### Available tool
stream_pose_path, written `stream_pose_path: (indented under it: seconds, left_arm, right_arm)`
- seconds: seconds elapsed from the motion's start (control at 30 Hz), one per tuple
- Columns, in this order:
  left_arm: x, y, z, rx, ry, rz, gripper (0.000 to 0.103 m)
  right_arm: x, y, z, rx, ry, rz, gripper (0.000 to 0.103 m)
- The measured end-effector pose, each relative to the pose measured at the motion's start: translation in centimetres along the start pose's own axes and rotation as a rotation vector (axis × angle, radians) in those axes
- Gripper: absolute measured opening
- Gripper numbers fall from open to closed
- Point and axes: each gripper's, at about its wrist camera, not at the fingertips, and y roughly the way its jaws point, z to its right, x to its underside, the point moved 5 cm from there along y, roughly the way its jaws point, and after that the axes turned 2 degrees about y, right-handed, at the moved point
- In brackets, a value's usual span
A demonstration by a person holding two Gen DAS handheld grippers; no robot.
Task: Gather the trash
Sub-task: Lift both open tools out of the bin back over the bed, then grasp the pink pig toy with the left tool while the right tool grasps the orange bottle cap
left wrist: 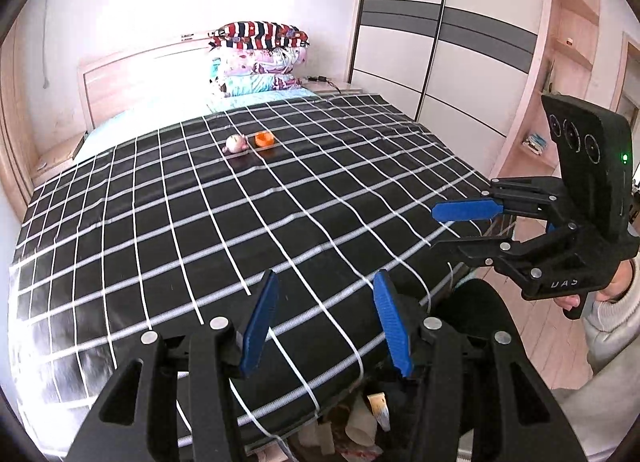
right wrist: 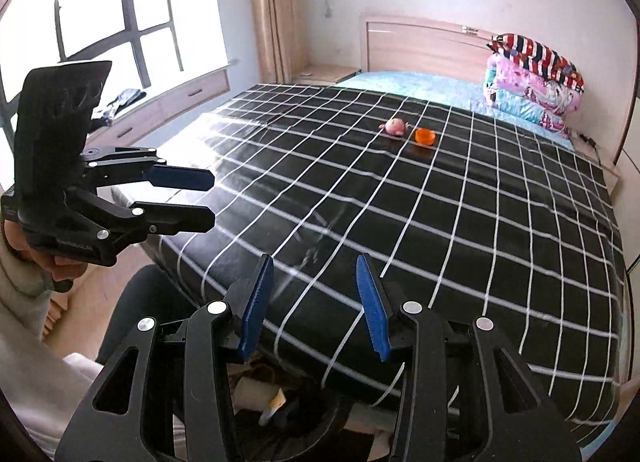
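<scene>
Both your grippers hang over the near edge of the bed's black grid sheet [left wrist: 280,197], jaws parted, nothing between the blue pads. Left gripper [left wrist: 326,294] and right gripper [right wrist: 314,282] each hold air only. Pink toy [left wrist: 236,143] and orange cap [left wrist: 264,138] sit just beside each other mid-sheet, well apart from both grippers. Bin [left wrist: 360,426] with paper scraps sits below the bed edge, right under you. Writing on the right gripper's body is too blurred to read. Folded quilts [right wrist: 532,81] are stacked by the headboard.
</scene>
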Motion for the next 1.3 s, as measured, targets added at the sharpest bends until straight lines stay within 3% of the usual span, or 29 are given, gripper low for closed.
stream_pose_path:
  seconds: [0.6,1.3]
  left_arm:
    - [-6.9,4.9,-5.4,0.007,-0.006,0.019,0.048]
    - [-12.9,15.1,-12.2,0.009,-0.006,-0.054,0.048]
  right_arm:
    - [-6.7,5.0,5.4,0.051,0.014,0.027,0.043]
    - [-12.8,12.8,10.3,0.121,0.023,-0.007,0.043]
